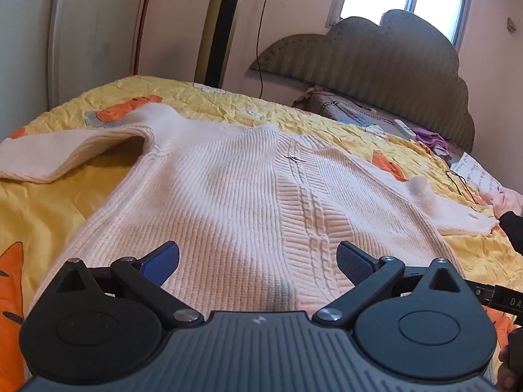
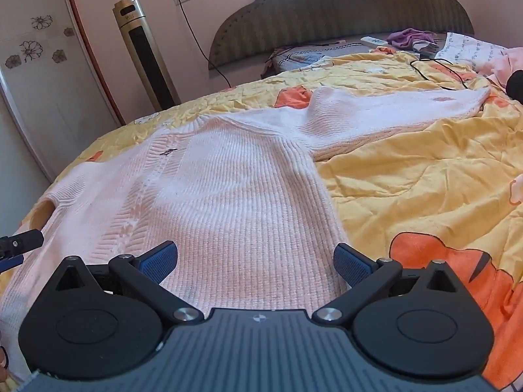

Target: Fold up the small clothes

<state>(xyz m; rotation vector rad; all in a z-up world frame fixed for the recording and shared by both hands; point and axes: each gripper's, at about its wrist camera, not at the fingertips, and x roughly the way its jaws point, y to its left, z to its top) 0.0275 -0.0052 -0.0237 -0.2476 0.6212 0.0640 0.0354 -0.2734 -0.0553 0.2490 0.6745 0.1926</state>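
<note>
Hovering over hem: left gripper (image 1: 258, 261) and right gripper (image 2: 256, 260), jaws spread, nothing held. Pink sweater (image 1: 235, 196) lies flat on yellow quilt (image 2: 408, 170), sleeves out at 10 and 2 o'clock. Folding not begun; next, probably pinch a sleeve, carry inward.

pale pink ribbed sweater (image 1: 228, 196) w/ cable knit; yellow quilt (image 2: 408, 170), orange carrot print.
</note>
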